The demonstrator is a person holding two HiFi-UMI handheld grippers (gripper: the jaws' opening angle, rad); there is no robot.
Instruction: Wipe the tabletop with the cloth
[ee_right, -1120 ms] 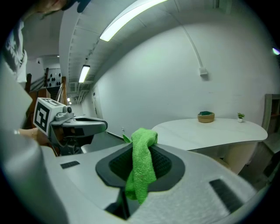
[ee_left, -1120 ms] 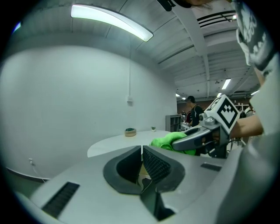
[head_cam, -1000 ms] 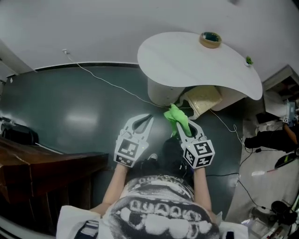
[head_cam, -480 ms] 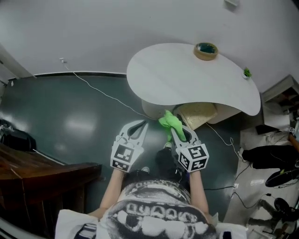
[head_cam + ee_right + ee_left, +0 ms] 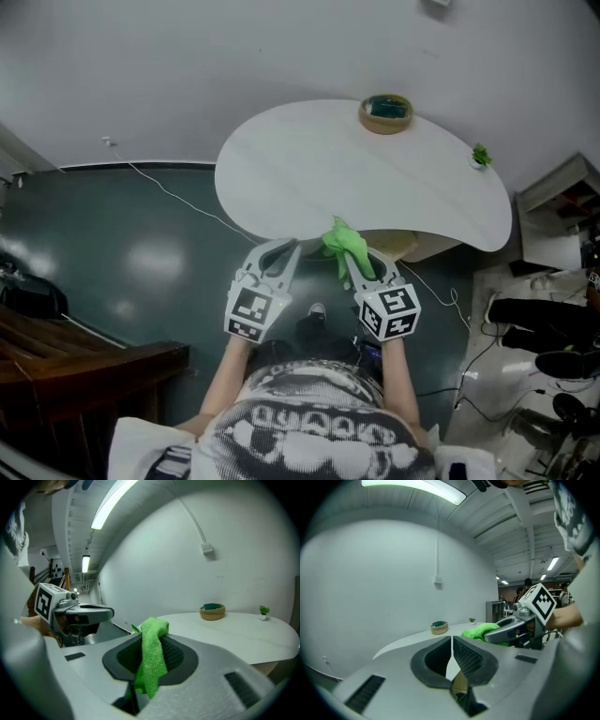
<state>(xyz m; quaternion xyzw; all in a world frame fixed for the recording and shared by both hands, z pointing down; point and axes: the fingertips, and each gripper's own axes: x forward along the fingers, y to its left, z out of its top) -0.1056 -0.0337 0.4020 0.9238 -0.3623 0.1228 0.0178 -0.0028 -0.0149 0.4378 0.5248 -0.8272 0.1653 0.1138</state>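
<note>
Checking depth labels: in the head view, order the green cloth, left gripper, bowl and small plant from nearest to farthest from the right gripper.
1. green cloth, clamped in the right gripper.
2. left gripper, alongside on its left.
3. bowl at the far edge of the table and small plant at its far right: too close to call.

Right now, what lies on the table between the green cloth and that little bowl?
Nothing: only bare white tabletop stretches between the green cloth and the tan bowl. The head view shows this best.
</note>
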